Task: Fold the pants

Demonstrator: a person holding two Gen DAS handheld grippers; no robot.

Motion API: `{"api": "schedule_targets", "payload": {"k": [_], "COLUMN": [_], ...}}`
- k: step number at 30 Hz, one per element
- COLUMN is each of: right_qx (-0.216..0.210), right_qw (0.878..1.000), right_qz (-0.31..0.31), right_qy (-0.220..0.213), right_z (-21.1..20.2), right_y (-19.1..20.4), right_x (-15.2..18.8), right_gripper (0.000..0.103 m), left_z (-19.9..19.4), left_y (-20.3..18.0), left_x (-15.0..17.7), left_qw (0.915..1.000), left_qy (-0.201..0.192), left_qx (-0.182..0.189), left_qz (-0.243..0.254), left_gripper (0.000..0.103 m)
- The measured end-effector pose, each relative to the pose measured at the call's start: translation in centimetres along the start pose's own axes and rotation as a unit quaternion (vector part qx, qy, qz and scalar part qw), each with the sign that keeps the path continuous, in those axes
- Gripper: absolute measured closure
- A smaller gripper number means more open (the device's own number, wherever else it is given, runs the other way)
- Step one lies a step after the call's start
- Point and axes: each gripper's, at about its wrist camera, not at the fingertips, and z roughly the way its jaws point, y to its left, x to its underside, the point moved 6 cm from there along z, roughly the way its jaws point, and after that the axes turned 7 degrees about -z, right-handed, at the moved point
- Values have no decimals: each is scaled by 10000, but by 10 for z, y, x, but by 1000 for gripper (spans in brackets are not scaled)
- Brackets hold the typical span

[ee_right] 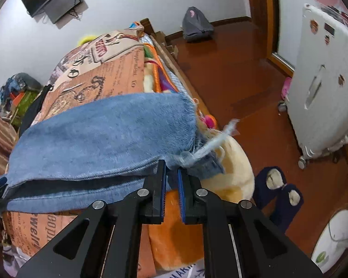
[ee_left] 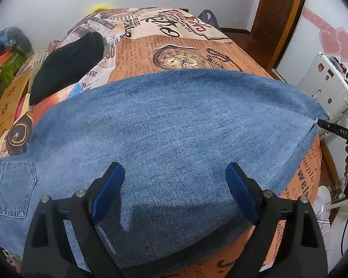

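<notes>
Blue denim pants (ee_left: 174,115) lie folded across the bed's newspaper-print cover (ee_left: 174,44), with a back pocket (ee_left: 9,185) at the lower left. My left gripper (ee_left: 174,171) hovers over the middle of the denim, open, its blue pads wide apart and nothing pinched between them. In the right wrist view the pants (ee_right: 99,127) hang past the bed's edge, and my right gripper (ee_right: 171,170) is shut on the frayed hem corner. The left wrist view shows the right gripper (ee_left: 320,123) at the far right tip of the denim.
A black garment (ee_left: 67,62) lies at the bed's back left. A white suitcase (ee_right: 324,88), dark slippers (ee_right: 278,192) and a grey backpack (ee_right: 197,23) stand on the red-brown floor. An orange and cream plush blanket (ee_right: 234,169) hangs below the hem.
</notes>
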Motion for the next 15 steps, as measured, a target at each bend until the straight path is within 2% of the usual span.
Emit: {"api": "schedule_targets", "payload": {"k": [5,9,11,15], "right_qx": [468,420,294,162], "right_qw": [9985,9982,9987,9988], "right_qz": [-297,-374,-303,-266], "right_qy": [-38,-229,-289,-377], "right_z": [-18,-41,-49,-56], "right_y": [1,6,9,18], "right_x": [3,2,2,5], "right_gripper": [92,91,86,80], "left_z": [-13,-26,-26,-15], "left_y": [-4,-30,-48,-83], "left_x": [-3,-4,-2,2], "left_qw": [9999,9990,9977,9944], "left_qy": [-21,-119,-104,-97], "left_qx": [94,371,494,483], "left_qz": [-34,231,454,936], "left_gripper": [12,12,12,15]}}
